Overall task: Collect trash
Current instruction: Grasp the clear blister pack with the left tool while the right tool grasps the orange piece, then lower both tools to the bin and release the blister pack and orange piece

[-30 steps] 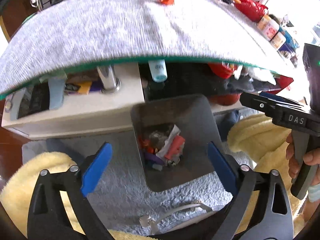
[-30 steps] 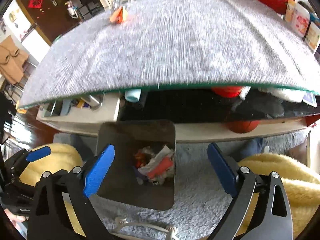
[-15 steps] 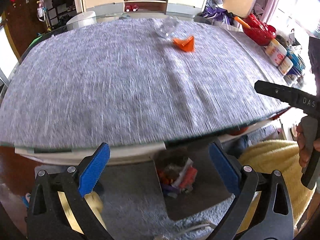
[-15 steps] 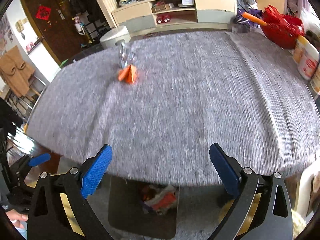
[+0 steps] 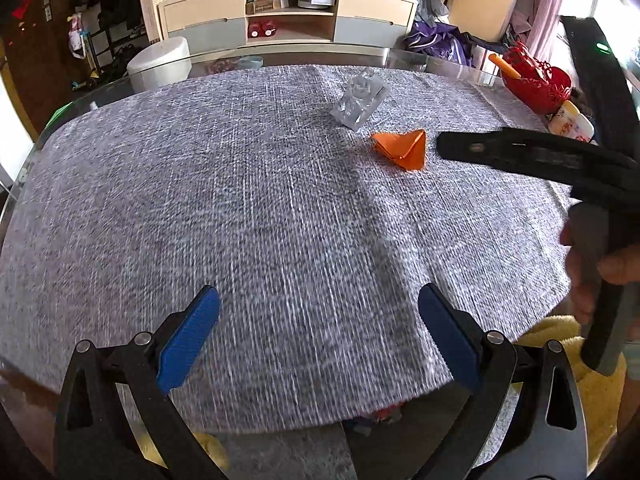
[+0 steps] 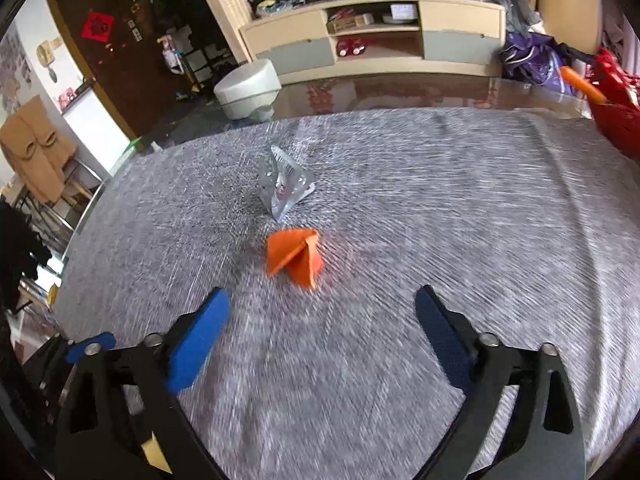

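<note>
Right wrist view: right gripper [image 6: 322, 312] empty, jaws closing, above grey cloth [image 6: 440, 208] | orange wrapper [image 6: 294, 256] ahead on cloth, clear wrapper [image 6: 282, 182] just beyond | left gripper [image 5: 318, 318] spread wide, empty.

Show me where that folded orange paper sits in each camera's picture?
Left wrist: orange paper upper right of centre, beside the right gripper's dark finger.
Right wrist: just left of centre, ahead of the empty, closing jaws.
Shared landmark: clear plastic wrapper just beyond it.
</note>
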### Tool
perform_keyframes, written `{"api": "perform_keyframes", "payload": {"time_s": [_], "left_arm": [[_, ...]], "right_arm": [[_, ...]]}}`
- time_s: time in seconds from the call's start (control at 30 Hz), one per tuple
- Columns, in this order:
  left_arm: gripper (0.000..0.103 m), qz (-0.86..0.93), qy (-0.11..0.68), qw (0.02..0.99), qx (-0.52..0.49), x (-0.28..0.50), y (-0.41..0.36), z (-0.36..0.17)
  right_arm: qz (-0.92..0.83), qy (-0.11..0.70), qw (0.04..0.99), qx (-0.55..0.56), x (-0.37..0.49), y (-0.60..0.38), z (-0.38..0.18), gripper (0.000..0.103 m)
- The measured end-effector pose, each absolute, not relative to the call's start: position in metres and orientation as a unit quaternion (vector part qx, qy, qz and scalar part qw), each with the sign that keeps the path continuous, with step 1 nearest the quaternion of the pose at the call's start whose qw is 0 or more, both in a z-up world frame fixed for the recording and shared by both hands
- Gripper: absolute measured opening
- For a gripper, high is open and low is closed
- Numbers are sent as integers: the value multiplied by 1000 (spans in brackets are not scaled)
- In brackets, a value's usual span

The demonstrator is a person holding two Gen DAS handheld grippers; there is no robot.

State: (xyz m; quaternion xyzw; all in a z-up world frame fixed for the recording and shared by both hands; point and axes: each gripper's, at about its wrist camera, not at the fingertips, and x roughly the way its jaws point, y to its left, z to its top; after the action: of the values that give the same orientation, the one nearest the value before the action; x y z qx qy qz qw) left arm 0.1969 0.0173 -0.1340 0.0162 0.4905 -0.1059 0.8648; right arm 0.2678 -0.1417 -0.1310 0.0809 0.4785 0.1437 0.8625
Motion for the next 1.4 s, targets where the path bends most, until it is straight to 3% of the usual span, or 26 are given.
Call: {"api": "perform_keyframes", "payload": {"time_s": [0.23,0.3,0.33,0.5,0.9,1.0,1.17,1.2,1.4], "left_arm": [[94,-106,495,862,22,224,17,-141],[94,-107,493,863,22,231,17,-141],[94,-108,492,863,23,235,16,-140],[94,-115,486,866,29,260,5,-139],[93,-160,470,867,45,337,-44,-145],[82,-167,468,867,48,355,-52,-148],[41,-175,471,863,48,371,-58,-153],[37,-177,473,862,46,373,-58,-153],[33,-170,465,868,44,361,-51,-138]], "right_arm": [[157,496,850,79,291,-124,-151,60],[159,490,855,70,294,-123,-151,37],[163,489,854,70,295,-123,-151,35],[160,467,867,68,296,-138,-139,25],[118,443,885,80,319,-195,-126,20],[125,445,883,83,325,-197,-131,19],[130,453,878,86,334,-198,-140,17],[131,454,877,87,334,-198,-140,17],[135,446,880,88,324,-202,-129,17]]}}
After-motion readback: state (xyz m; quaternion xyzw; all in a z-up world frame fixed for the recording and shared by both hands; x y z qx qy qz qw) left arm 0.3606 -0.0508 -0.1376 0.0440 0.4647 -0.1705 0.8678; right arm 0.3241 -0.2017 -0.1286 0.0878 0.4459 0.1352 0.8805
